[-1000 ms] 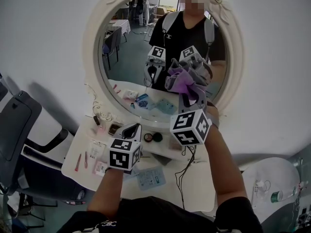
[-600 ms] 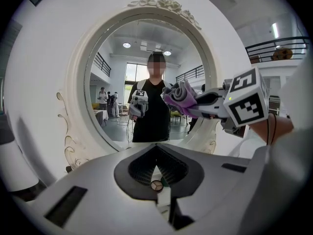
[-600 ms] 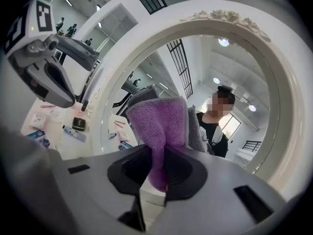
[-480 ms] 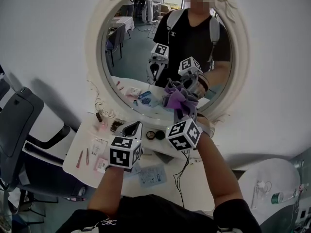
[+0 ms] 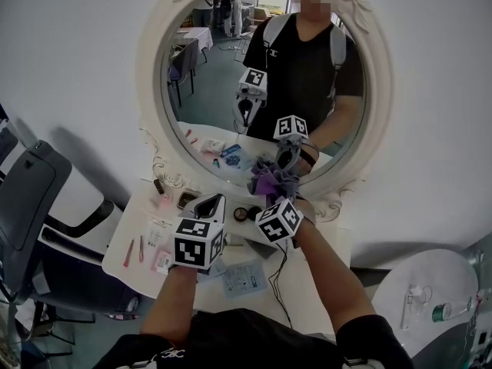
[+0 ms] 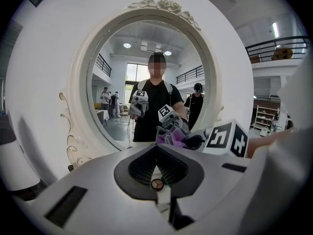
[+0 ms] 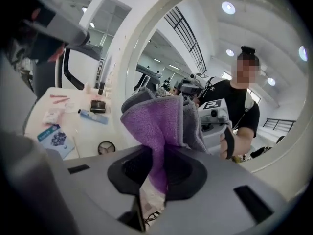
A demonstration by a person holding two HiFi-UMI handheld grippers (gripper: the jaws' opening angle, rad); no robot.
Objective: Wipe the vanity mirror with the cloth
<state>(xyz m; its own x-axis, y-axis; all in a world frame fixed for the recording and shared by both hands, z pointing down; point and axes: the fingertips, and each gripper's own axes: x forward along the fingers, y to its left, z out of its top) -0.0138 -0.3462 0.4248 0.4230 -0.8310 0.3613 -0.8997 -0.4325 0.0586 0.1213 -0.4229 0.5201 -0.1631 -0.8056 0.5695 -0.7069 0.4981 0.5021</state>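
- A white surface (image 5: 327,279) stands against a white wall (image 5: 69,68).
- A black chair (image 5: 31,198) is at the surface's left end.
- Two round compacts (image 5: 242,216) lie side by side near the surface's middle.
- A small dark case (image 5: 184,201) sits to their left.
- Pink sticks (image 5: 134,250) lie near the left edge.
- A blue-printed packet (image 5: 244,277) lies near the front edge, and a black cable (image 5: 283,283) runs just beside it.

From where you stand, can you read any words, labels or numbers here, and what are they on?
No words or numbers can be read.
Two cubes: black-and-white square patterns, not letters.
Blue packet: print too small.
Shirt emblem in the mirror: too small.
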